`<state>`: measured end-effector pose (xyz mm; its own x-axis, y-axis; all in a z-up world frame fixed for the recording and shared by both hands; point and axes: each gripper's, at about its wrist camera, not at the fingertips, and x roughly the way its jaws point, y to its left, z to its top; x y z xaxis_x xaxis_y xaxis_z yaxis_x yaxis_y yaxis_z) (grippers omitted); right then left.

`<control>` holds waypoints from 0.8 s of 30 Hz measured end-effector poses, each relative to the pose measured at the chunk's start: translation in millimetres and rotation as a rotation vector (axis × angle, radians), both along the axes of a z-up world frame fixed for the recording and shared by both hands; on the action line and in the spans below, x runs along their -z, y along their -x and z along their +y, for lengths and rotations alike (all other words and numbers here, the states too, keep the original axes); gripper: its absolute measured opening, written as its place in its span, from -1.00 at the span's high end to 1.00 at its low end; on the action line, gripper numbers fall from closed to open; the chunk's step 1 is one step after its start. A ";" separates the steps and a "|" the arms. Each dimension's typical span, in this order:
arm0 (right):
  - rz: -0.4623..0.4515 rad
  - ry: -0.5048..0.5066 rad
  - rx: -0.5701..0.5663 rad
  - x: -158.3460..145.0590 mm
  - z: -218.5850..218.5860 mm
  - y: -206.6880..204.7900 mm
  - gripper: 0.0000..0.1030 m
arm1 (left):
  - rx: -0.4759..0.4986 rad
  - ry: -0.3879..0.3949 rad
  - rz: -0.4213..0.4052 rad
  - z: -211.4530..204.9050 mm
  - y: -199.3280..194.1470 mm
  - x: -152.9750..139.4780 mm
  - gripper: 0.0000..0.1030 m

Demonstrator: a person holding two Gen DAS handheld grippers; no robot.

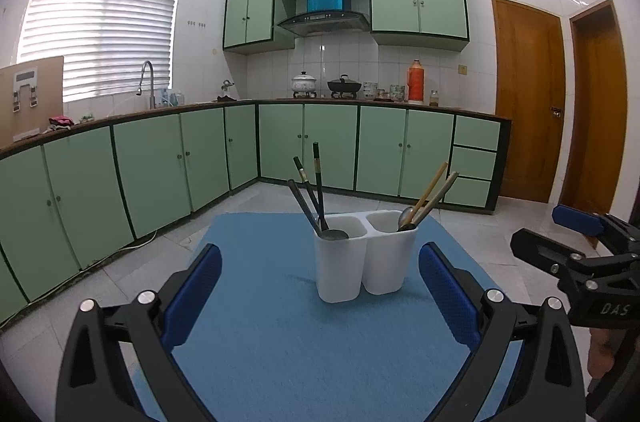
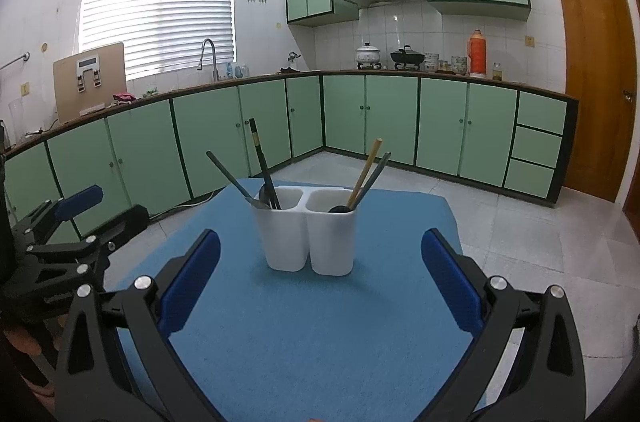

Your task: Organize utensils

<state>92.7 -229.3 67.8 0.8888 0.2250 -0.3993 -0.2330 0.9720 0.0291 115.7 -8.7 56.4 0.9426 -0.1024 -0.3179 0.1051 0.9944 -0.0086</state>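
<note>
A white two-compartment utensil holder (image 1: 362, 254) (image 2: 310, 232) stands on a blue mat (image 1: 288, 334) (image 2: 304, 334). Its left compartment holds dark chopsticks (image 1: 318, 178) (image 2: 262, 162) and a spoon (image 1: 306, 206) (image 2: 232, 176). Its right compartment holds a wooden chopstick (image 1: 430, 188) (image 2: 366, 168), a grey one and a spoon (image 1: 406, 216). My left gripper (image 1: 320, 286) is open and empty, just short of the holder. My right gripper (image 2: 320, 274) is open and empty, also facing the holder. Each gripper shows at the side of the other's view, right (image 1: 576, 242) and left (image 2: 76, 218).
The mat lies on a low surface above a tiled floor (image 1: 120, 278). Green kitchen cabinets (image 1: 160, 158) run along the back and left walls, with wooden doors (image 1: 528, 102) at the right.
</note>
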 end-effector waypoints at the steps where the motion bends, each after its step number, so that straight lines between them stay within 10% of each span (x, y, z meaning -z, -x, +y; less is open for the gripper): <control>1: 0.002 0.001 -0.001 0.7 0.4 -0.7 -0.90 | 0.000 -0.001 0.001 -0.2 -0.6 0.2 -0.88; 24: -0.003 0.013 -0.007 3.2 1.5 -3.7 -0.89 | 0.003 0.005 0.011 0.3 -4.9 4.2 -0.88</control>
